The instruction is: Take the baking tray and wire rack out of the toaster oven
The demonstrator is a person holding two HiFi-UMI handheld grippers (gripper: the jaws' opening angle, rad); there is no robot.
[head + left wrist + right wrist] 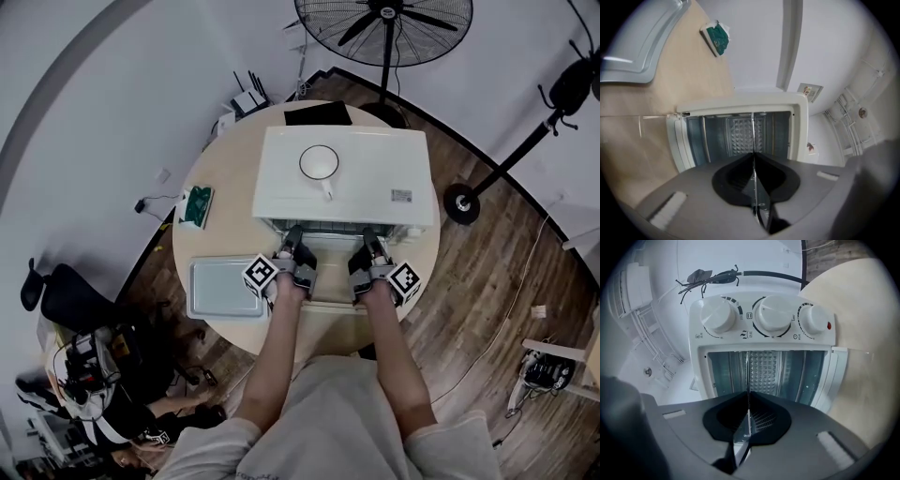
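Note:
The white toaster oven (342, 178) stands on the round table with its door folded down toward me. My left gripper (292, 236) and right gripper (373, 240) both reach level into its mouth. Both gripper views are rolled sideways, so the wire rack (753, 133) shows edge-on as a thin metal line. The left gripper (753, 161) is shut on its near edge. The right gripper (748, 420) is shut on the wire rack (748, 380) too, with some grid wires showing beside the pads. The grey baking tray (223, 287) lies on the table left of the oven.
A small white cup with a handle (319, 162) sits on the oven's top. A green packet (197, 206) lies at the table's left rim. Behind the table are a router (246, 98) and a standing fan (384, 28). Three knobs (772, 313) show in the right gripper view.

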